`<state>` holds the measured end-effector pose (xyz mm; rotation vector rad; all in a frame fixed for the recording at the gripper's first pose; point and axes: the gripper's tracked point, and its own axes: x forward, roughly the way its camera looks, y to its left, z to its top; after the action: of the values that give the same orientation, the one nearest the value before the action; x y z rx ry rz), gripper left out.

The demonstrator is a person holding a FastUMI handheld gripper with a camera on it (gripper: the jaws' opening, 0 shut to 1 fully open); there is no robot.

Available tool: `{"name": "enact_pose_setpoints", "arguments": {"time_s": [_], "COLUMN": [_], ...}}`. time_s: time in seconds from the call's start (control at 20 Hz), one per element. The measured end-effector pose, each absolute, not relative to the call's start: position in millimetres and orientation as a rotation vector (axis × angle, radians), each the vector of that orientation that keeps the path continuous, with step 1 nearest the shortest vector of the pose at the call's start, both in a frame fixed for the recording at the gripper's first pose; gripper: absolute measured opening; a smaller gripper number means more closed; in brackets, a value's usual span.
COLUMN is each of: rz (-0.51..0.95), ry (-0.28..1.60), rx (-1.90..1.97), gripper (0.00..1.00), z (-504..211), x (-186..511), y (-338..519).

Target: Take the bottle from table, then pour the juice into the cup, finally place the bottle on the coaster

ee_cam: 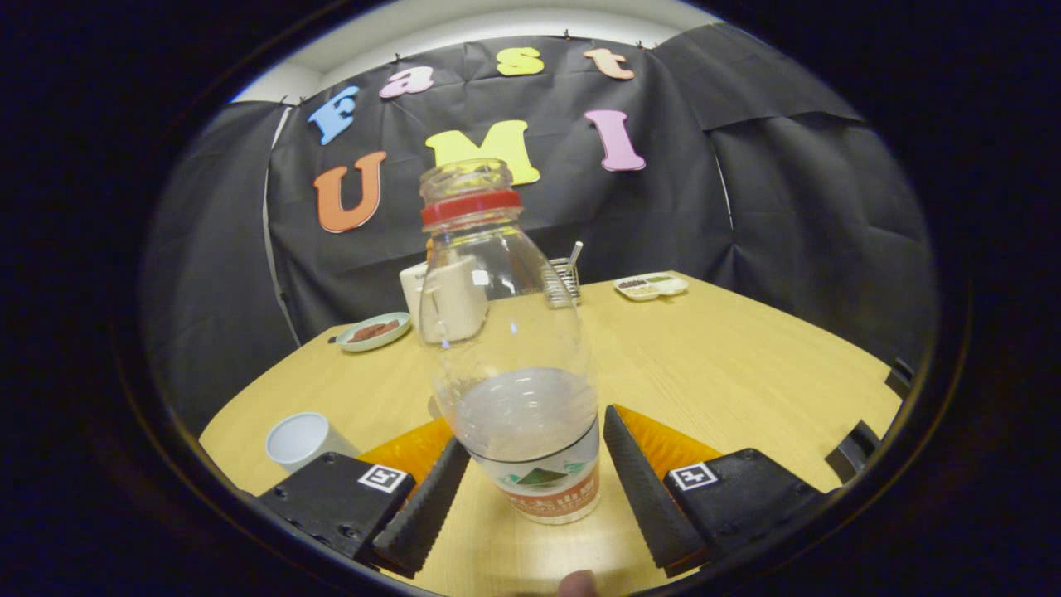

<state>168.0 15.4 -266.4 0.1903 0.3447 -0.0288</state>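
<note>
One round wooden table (746, 365) carries everything counted below, taken left to right.

One white cup (300, 439) lies tipped on its side near the table's near left edge, mouth showing; its inside looks empty. Just beyond it, toward the far left edge, sits one pale green plate (375, 332) holding a reddish-brown portion of food.

One clear plastic bottle (507, 348) stands upright near the table's near edge, uncapped, with a red ring at the neck and a printed label band round its base. It holds a pale, cloudy liquid filling roughly the lower third. One orange coaster (663, 444) lies flat beneath and behind the bottle, its edges showing on both sides of the fingers.

Behind the bottle, toward the far edge, stands one white mug-like container (448, 300), seen partly through the bottle; contents cannot be told. Beside it is one wire holder (567, 278) with a utensil handle standing in it. Further right, at the far edge, rests one white divided tray (651, 286) with small dark and greenish portions in its compartments.

The gripper (530, 489) stands open, one black ribbed finger on each side of the bottle's base. The left finger lies at or against the bottle wall; the right finger stands clear with a visible gap. Nothing is clamped.
</note>
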Motion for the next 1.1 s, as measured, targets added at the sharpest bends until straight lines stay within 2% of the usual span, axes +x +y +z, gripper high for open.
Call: {"name": "enact_pose_setpoints", "arguments": {"time_s": [0.65, 1.1], "rz": [-0.05, -0.102], "ry": [0.336, 0.309], "rx": [0.178, -0.198], "gripper": [0.82, 0.8], "z": [-245, -201], "x": [157, 164], "y": [14, -5]}}
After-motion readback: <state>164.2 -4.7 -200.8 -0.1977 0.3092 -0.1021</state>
